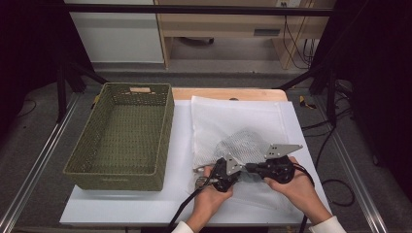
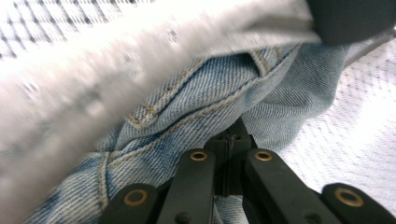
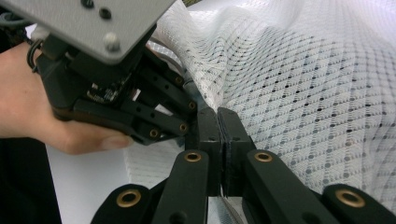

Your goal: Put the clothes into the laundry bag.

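A lab-like recording room: a white-topped table (image 1: 121, 206) framed by black stands (image 1: 60, 73) and metal rails (image 1: 34, 165), cables (image 1: 296, 43) trailing at 1 o'clock, a wooden desk (image 1: 218, 24) at 12.

Both tongs, left (image 1: 222, 175) and right (image 1: 272, 167), meet at the white mesh bag (image 1: 233, 126) beside a green basket (image 1: 121, 136)

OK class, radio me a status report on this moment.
Left claw shut on denim garment. Right claw shut on mesh laundry bag. Green basket stands apart at left, nothing blocking.
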The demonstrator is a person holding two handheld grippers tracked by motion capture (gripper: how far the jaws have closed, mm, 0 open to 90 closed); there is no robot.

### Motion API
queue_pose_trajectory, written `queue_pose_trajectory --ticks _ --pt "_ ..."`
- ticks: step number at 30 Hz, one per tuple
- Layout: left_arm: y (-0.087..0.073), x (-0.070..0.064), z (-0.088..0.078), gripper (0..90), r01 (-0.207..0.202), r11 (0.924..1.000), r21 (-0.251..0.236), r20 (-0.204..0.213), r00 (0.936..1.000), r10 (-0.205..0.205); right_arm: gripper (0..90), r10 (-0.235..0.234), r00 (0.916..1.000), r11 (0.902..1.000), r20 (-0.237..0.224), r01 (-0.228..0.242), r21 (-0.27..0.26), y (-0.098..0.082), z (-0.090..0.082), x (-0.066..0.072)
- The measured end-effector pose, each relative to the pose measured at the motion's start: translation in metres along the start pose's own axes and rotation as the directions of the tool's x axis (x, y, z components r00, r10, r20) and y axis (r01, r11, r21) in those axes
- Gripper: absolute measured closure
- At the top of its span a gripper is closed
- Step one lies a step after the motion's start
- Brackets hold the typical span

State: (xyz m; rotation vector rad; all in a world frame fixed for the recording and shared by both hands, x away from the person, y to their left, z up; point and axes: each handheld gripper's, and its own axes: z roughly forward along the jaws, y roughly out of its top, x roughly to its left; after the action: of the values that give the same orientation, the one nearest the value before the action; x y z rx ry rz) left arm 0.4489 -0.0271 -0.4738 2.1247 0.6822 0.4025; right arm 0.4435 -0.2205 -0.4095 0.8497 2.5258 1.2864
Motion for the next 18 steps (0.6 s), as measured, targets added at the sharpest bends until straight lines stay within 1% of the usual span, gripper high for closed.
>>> queue_pose_trajectory --ticks 6,8,12,18 --pt "0.001 0.004 0.003 90.0 -0.010 1.0000 -0.001 -0.020 0.9998 0.010 89.4 0.006 1.0000 1.0000 -0.001 -0.006 -0.001 -0.004 0.000 0.000" --pt "0.002 0.006 0.005 90.0 -0.005 1.0000 -0.002 -0.024 0.9997 0.005 89.3 0.005 1.0000 1.0000 0.001 -0.005 0.001 -0.004 0.001 0.000" --pt "0.004 0.008 0.006 90.0 -0.009 1.0000 -0.001 -0.033 0.9994 0.009 89.4 0.007 1.0000 1.0000 0.002 -0.007 0.001 -0.006 0.001 -0.001" --pt "0.007 0.012 0.010 90.0 -0.004 1.0000 -0.003 -0.057 0.9984 0.003 89.4 0.013 0.9999 0.9999 0.011 -0.013 0.003 -0.007 0.003 -0.001"
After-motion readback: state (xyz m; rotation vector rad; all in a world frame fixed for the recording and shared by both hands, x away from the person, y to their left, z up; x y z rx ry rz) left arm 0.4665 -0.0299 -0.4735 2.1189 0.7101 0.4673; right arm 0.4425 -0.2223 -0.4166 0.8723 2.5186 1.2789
